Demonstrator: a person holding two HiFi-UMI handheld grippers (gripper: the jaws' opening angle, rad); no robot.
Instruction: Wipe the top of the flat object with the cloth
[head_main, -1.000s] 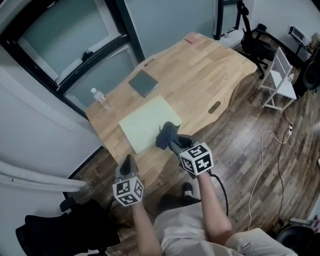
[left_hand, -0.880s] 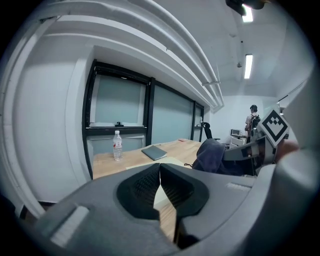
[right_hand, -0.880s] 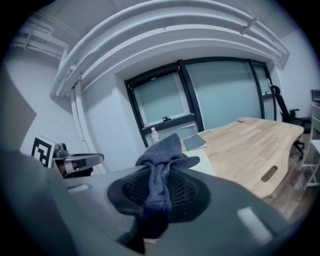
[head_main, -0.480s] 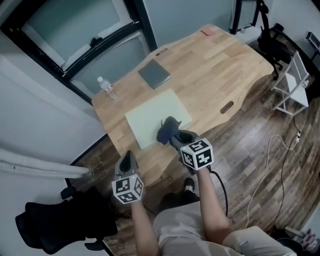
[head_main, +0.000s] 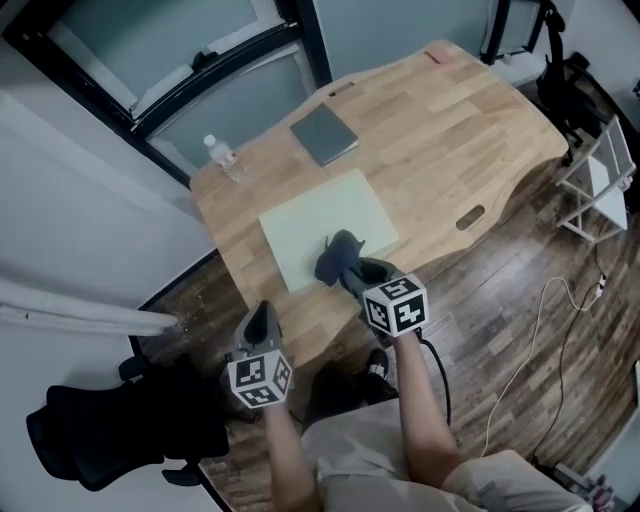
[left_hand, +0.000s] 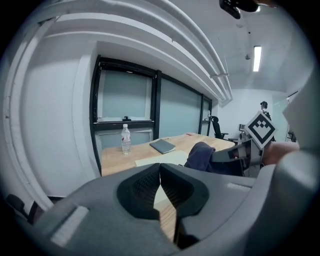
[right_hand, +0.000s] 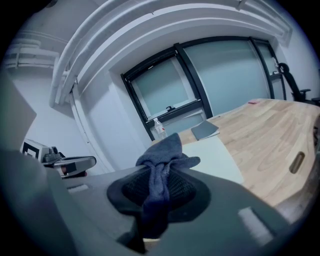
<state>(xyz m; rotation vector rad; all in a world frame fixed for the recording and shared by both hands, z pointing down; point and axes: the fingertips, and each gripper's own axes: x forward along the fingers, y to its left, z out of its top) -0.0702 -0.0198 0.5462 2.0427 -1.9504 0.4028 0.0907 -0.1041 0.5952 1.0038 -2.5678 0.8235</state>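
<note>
**A:** Nearest item first. Left gripper (head_main: 262, 316)?

**B:** Held low at the table's near edge, short of the work. Jaws pressed together, nothing between them. Idle.

**A:** Right gripper (right_hand: 158, 194)?

**B:** Clamped on the dark blue-grey cloth (right_hand: 163, 159). The bunched end stands out past the jaws and a tail hangs back through them. In the head view the cloth sits over the near edge of the pale green mat (head_main: 325, 222), by its near right corner. Can't tell whether it touches.

**A:** Further out?

**B:** The mat lies flat on the wooden table (head_main: 460, 120). Beyond it a grey notebook (head_main: 323, 133), and a water bottle (head_main: 225, 158) by the far left edge. Both well clear of the mat.

**A:** Step in hand?

**B:** Judged: start of the wipe, cloth brought to the mat. Next move calls for pressing the bunched end flat on the surface and sweeping away across it in overlapping passes. The mat may slide, so the left gripper could pin a corner.
</note>
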